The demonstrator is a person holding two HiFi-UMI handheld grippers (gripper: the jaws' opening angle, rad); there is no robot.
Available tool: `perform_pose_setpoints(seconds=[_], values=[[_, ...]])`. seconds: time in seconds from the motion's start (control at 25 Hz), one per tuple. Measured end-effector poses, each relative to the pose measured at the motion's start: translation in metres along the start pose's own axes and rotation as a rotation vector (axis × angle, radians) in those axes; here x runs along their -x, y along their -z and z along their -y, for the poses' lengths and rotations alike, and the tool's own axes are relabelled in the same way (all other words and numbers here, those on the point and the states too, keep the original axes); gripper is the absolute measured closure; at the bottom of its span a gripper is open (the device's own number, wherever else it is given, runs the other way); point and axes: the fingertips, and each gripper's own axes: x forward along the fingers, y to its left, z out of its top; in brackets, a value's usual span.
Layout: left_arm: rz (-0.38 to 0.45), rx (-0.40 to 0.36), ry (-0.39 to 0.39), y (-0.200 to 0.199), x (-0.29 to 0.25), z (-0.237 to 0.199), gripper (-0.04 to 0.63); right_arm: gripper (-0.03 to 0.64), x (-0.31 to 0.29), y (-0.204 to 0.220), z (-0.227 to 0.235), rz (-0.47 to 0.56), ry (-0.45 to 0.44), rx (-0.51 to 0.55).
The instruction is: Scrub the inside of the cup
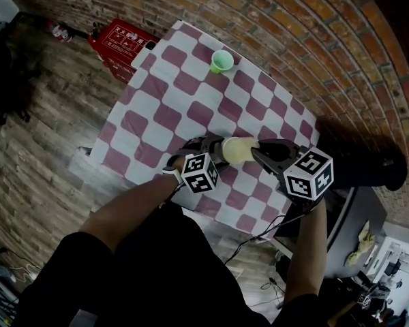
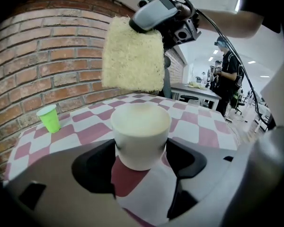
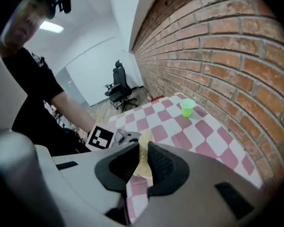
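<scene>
The left tongs (image 2: pixel 141 157) squeeze the white cup (image 2: pixel 141 131) by its two sides; their dark pads cover part of its wall, and its inside is too pale to make out; the right tongs (image 3: pixel 143 148) are pressed tight on a yellow sponge (image 2: pixel 132 56); it hangs at 12 o'clock just over the cup's mouth, with a small gap showing; the right gripper view shows only the sponge's thin edge; in the head view both blur into one pale lump; a green cup (image 1: pixel 221 61) stands well apart at 12 o'clock on the checked table (image 1: pixel 157 114).
</scene>
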Motion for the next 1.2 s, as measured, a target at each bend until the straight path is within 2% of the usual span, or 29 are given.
perform_pose_setpoints(seconds=[0.16,0.28,0.44,0.56,0.64,0.8,0.96,1.08,1.2], values=[[-0.004,-0.001,-0.002,0.0,0.0,0.0,0.265,0.546,-0.03,0.028,-0.002,-0.174,0.037,0.141],[-0.005,-0.002,-0.005,0.001,0.0,0.0,0.265,0.546,-0.057,0.037,0.003,-0.215,0.082,0.197],[-0.009,-0.004,-0.006,0.0,0.0,-0.001,0.265,0.546,-0.082,0.054,0.006,-0.325,0.115,0.291],[-0.009,-0.005,-0.007,0.001,0.0,-0.001,0.265,0.546,-0.094,0.064,0.01,-0.367,0.111,0.293],[-0.009,-0.005,-0.009,0.001,-0.001,-0.001,0.265,0.546,-0.101,0.071,0.013,-0.371,0.082,0.242],[-0.011,-0.004,-0.007,0.001,0.0,0.0,0.265,0.546,-0.1,0.067,0.008,-0.277,-0.04,-0.012],[-0.009,-0.004,-0.008,0.001,0.0,-0.001,0.265,0.546,-0.069,0.043,0.007,-0.065,-0.09,-0.233],[-0.009,-0.004,-0.006,0.003,0.0,0.0,0.265,0.548,-0.039,0.026,0.004,0.097,-0.09,-0.342],[-0.011,-0.007,-0.002,0.003,0.0,0.0,0.265,0.548,-0.008,0.015,0.006,0.223,-0.04,-0.415]])
